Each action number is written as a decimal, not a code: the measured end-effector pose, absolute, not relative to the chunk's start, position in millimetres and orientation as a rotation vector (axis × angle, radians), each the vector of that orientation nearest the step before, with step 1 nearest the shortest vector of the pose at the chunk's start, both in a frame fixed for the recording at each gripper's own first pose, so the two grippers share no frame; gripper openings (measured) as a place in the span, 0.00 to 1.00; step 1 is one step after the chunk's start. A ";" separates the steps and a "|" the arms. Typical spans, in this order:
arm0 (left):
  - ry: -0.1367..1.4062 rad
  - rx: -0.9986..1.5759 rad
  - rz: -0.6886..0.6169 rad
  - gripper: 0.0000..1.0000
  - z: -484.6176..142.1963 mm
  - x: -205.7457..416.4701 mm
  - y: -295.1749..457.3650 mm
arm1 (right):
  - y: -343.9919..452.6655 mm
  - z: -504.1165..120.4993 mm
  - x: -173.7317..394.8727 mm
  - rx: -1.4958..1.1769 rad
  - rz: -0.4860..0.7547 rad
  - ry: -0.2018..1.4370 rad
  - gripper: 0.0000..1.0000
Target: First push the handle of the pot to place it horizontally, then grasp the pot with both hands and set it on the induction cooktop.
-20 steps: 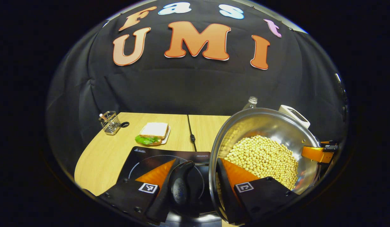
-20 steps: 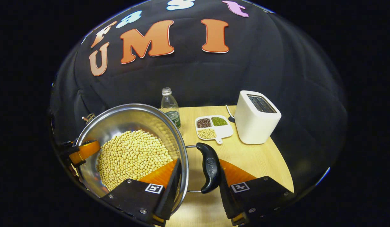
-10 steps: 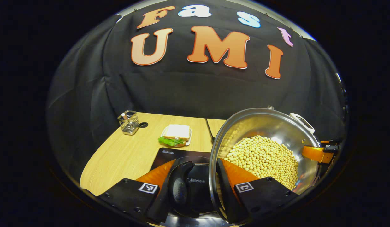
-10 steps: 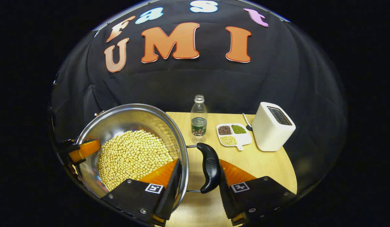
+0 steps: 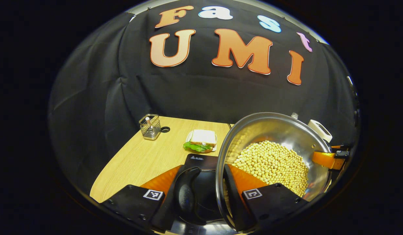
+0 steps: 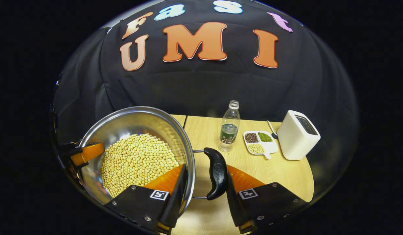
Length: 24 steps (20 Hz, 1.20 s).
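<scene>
Gripping black side handles, left gripper (image 5: 201,195) and right gripper (image 6: 204,192) pinched bean-filled round steel pot (image 6: 123,125), black induction cooktop (image 5: 198,160) below.

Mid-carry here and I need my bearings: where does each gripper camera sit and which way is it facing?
Left gripper view: rides the left gripper, facing the booth wall across the pot's left handle, the induction cooktop and a sandwich; its own jaws straddle the handle and the rim.
Right gripper view: rides the right gripper, looking past the right handle to a bottle and toaster; its own jaws straddle handle and rim.
Shared: the soybean-filled pot and the wooden table.
</scene>
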<state>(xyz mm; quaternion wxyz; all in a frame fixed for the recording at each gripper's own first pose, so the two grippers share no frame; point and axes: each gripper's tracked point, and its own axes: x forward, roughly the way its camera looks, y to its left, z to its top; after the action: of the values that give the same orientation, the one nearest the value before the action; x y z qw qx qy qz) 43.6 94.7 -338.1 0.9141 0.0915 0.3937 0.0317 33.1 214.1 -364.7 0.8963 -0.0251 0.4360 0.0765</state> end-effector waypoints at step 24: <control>0.939 0.202 0.113 0.77 -402.1 39.0 156.9 | 272.4 -443.3 23.2 -0.055 0.178 1.022 0.64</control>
<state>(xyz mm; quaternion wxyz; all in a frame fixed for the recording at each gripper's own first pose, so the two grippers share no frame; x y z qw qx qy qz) 39.0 156.9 -402.1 0.8853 0.0972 0.4514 0.0543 23.2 272.4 -443.3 0.8682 -0.0264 0.4882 0.0849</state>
